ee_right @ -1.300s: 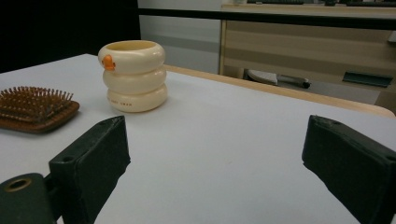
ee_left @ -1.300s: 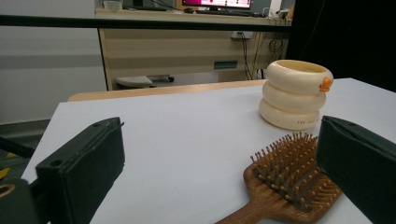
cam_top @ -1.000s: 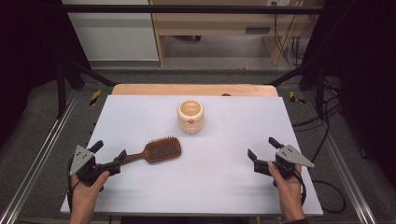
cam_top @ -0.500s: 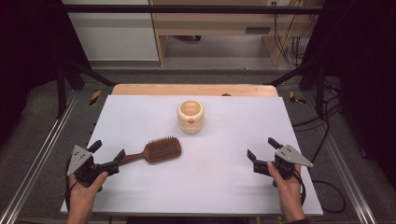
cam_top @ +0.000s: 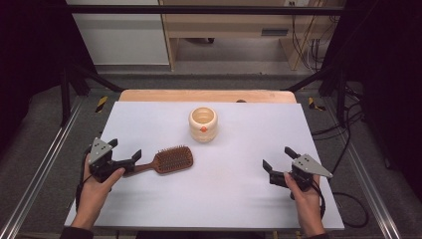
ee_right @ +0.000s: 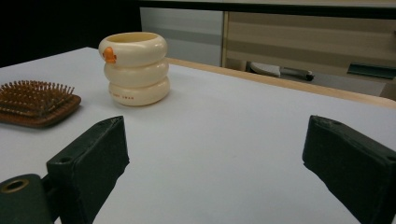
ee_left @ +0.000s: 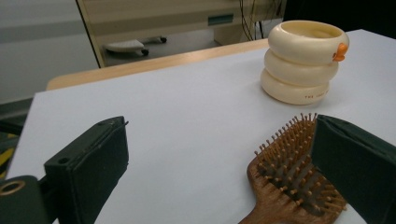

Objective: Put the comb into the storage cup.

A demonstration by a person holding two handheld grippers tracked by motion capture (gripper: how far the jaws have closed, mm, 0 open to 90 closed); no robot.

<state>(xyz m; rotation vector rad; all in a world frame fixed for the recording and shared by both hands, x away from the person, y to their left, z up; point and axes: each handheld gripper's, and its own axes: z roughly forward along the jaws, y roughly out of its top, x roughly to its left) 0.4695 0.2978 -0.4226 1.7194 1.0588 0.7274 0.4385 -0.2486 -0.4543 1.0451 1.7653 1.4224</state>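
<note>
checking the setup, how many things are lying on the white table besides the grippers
2. A wooden hairbrush lies bristles up at the left, its handle by the open left gripper. A cream ringed cup stands near the middle, toward the far edge. Nothing seems hidden.

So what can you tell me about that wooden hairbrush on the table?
The hairbrush is brown wood with an oval head and rows of round-tipped bristles that point up. It lies flat on the white table, in front of the cream cup and apart from it. Its handle points toward the left gripper, whose open jaws stand either side of it.
</note>
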